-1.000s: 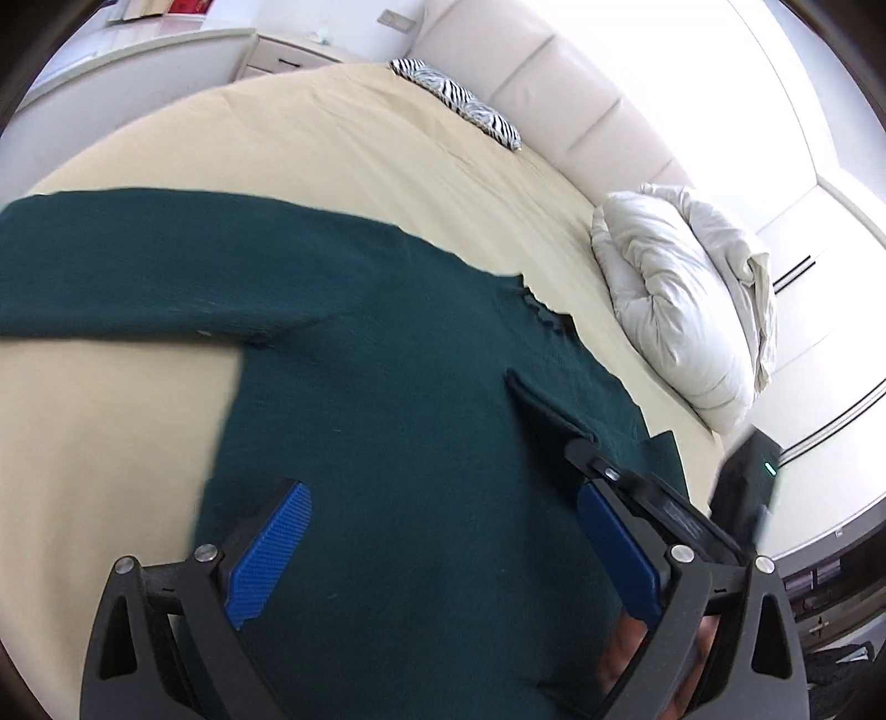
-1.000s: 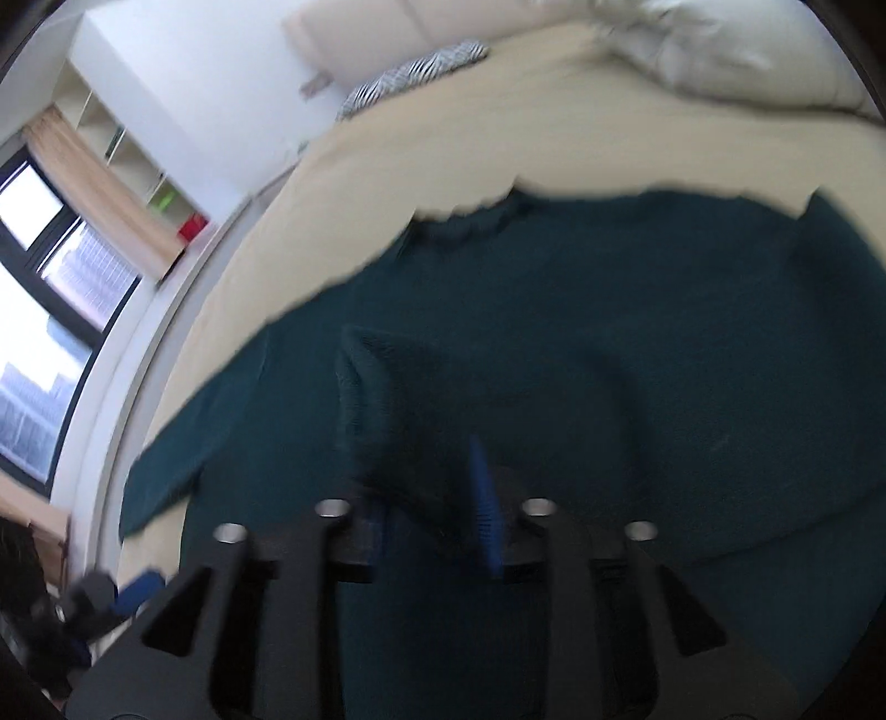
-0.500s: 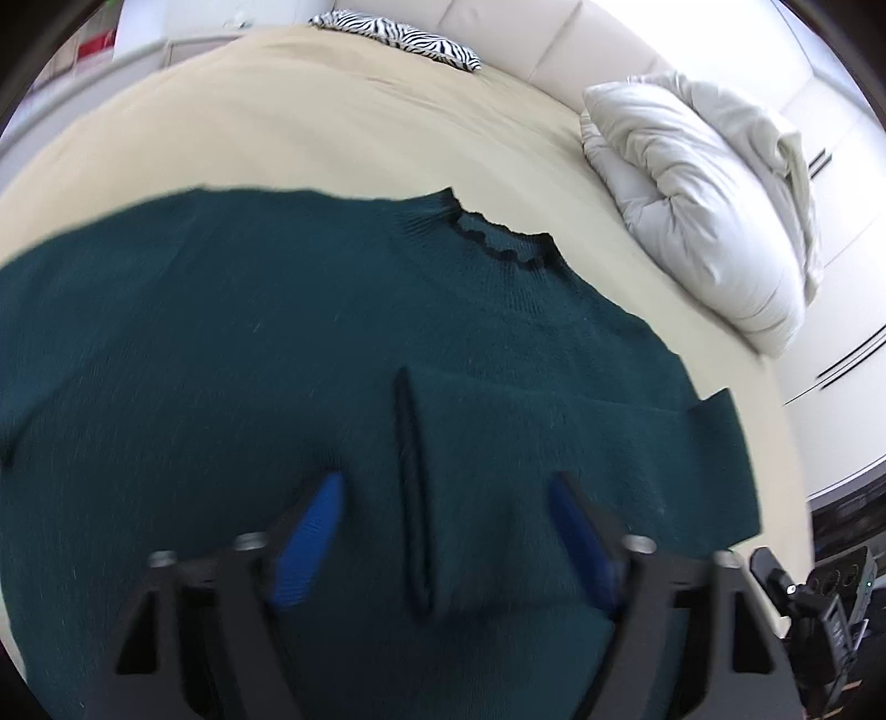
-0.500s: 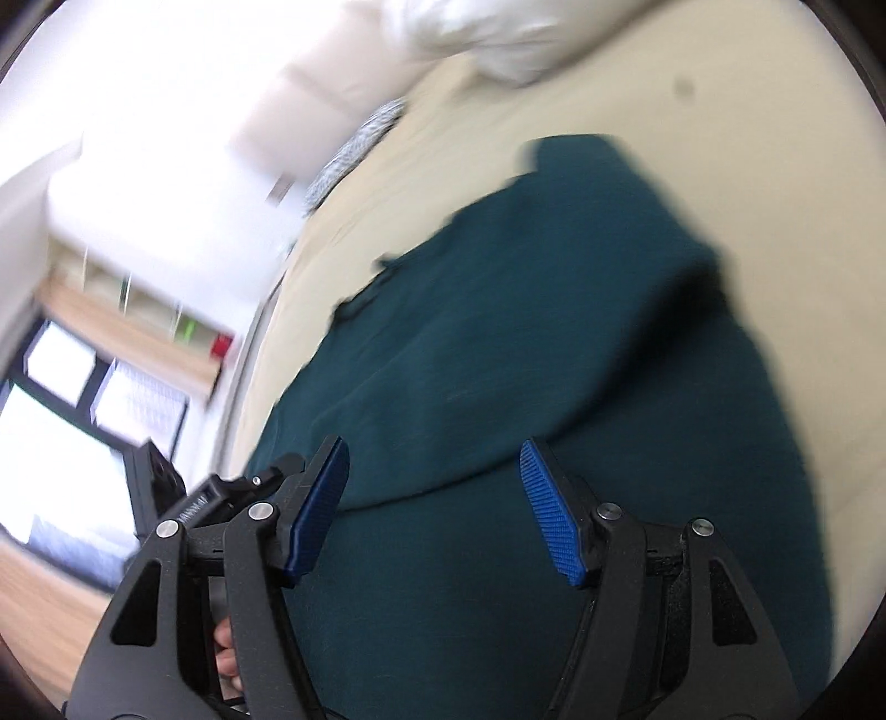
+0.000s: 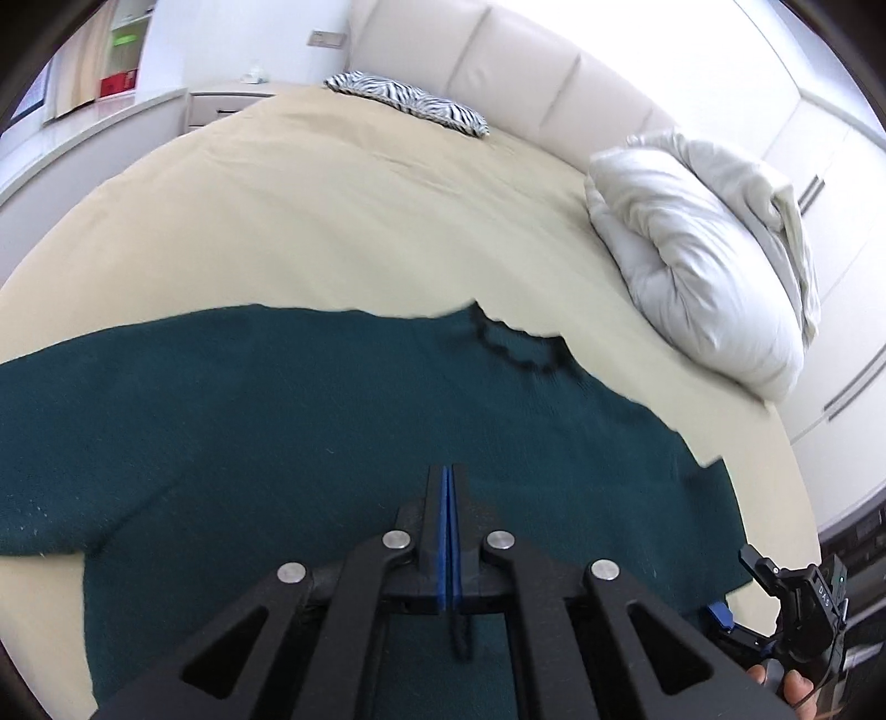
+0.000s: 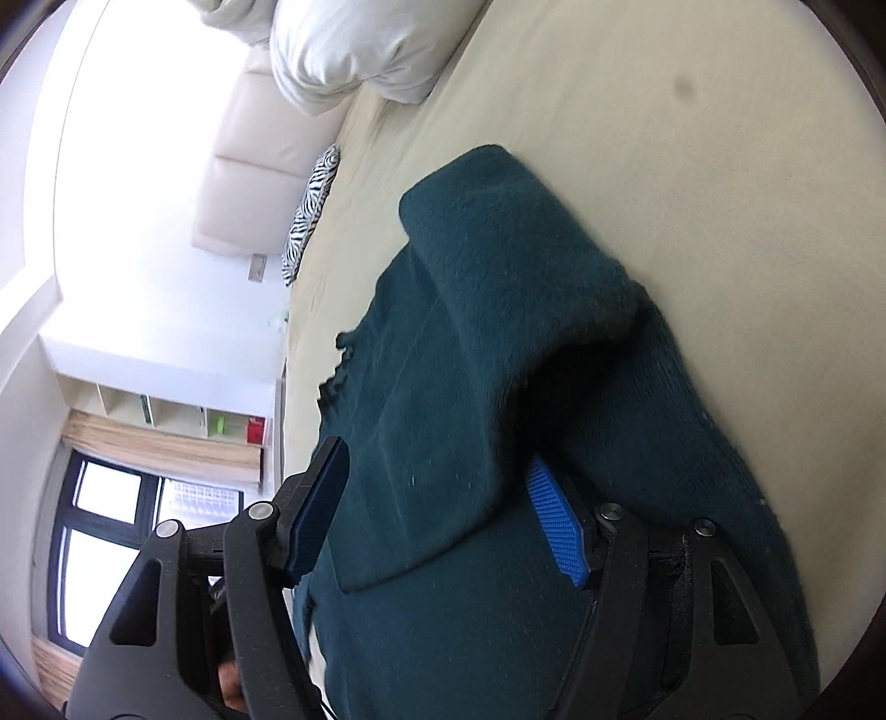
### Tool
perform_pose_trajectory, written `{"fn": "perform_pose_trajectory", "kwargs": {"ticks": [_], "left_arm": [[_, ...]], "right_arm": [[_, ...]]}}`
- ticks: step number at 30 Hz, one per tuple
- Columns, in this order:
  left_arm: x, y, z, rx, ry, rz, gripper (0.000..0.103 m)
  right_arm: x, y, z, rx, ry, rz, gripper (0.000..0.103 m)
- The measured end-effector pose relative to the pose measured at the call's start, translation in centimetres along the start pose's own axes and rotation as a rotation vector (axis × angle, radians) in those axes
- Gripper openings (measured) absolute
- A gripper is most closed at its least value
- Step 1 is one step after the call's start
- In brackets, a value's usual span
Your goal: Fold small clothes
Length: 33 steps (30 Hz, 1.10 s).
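Note:
A dark green knit sweater (image 5: pixel 288 421) lies spread on a beige bed (image 5: pixel 332 221), its scalloped neckline (image 5: pixel 515 354) toward the pillows and one sleeve stretched to the left. My left gripper (image 5: pixel 447 487) is shut, its blue pads pressed together over the sweater's body; a dark strand hangs below the jaws, and whether cloth is pinched I cannot tell. In the right wrist view the sweater (image 6: pixel 498 387) has its right sleeve folded over the body. My right gripper (image 6: pixel 437 520) is open, its blue pads on either side of the folded sleeve layer.
A rumpled white duvet (image 5: pixel 703 260) lies at the bed's right side and shows in the right wrist view (image 6: pixel 354 50). A zebra-print pillow (image 5: pixel 410 108) sits by the cream headboard (image 5: pixel 554 83). A nightstand (image 5: pixel 227 105) stands far left. The right gripper's body (image 5: pixel 797 603) is at the bed's near right edge.
My right gripper let go of the sleeve, opened and rolled sideways. My left gripper closed from wide open and drew back, so the view shows more of the bed.

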<state>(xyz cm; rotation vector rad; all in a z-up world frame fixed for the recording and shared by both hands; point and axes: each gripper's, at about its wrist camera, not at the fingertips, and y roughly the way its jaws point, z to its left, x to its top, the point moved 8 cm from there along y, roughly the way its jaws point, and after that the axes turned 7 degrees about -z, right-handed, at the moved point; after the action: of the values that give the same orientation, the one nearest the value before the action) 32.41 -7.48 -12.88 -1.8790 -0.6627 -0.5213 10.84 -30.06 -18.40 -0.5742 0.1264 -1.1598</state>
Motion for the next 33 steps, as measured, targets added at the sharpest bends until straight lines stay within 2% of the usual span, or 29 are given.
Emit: {"fn": "perform_pose_trajectory", "kwargs": {"ticks": [1,3,5,6,7,12,13,15,18,21,24,28,31,33], "left_arm": [[-0.2,0.2,0.3,-0.007,-0.016,0.013,0.001],[-1.4,0.9,-0.1,-0.009,0.017,0.064,0.002],[-3.0,1.8,-0.8,0.001,0.049,0.107,0.013],[-3.7,2.1,-1.1,-0.01,0.046,0.127,0.028],[-4.3,2.4,-1.4,-0.019,0.04,0.139,0.035],[-5.2,3.1,-3.2,-0.011,0.108,0.154,0.035],[-5.2,3.3,-3.3,-0.004,0.113,0.155,0.03],[-5.2,3.7,-3.1,0.018,0.123,0.162,0.014],[-5.0,3.6,-2.8,0.0,0.097,0.158,0.009],[-4.5,2.8,-2.9,-0.015,0.093,0.131,0.008],[-2.8,1.6,-2.3,-0.026,0.065,0.073,0.008],[-0.5,0.8,-0.3,0.004,0.034,0.006,0.008],[-1.1,2.2,1.8,0.031,0.014,0.034,0.008],[-2.1,3.2,2.5,0.029,-0.003,0.057,0.008]], "right_arm": [[0.5,-0.2,-0.2,0.0,0.011,-0.012,0.064],[1.2,-0.1,-0.3,0.003,0.022,-0.026,0.064],[1.3,-0.2,-0.4,0.007,0.017,-0.015,0.063],[1.1,-0.1,-0.4,0.003,0.004,-0.009,0.063],[0.7,0.9,-0.1,-0.001,-0.012,-0.009,0.063],[0.1,0.3,0.1,-0.012,-0.077,-0.007,0.063],[-0.3,1.6,0.6,-0.012,-0.079,-0.004,0.063],[-0.2,1.6,0.6,-0.008,-0.073,-0.004,0.063],[-0.1,1.3,0.7,-0.001,-0.073,-0.012,0.063],[-0.1,1.4,0.8,0.009,-0.067,-0.022,0.063],[0.3,1.1,0.6,0.014,-0.048,-0.045,0.063],[1.4,0.7,0.2,0.006,-0.027,-0.083,0.063],[2.4,0.2,-0.9,-0.023,0.002,-0.124,0.062],[2.6,0.2,-1.8,0.0,0.051,-0.124,0.058]]}}
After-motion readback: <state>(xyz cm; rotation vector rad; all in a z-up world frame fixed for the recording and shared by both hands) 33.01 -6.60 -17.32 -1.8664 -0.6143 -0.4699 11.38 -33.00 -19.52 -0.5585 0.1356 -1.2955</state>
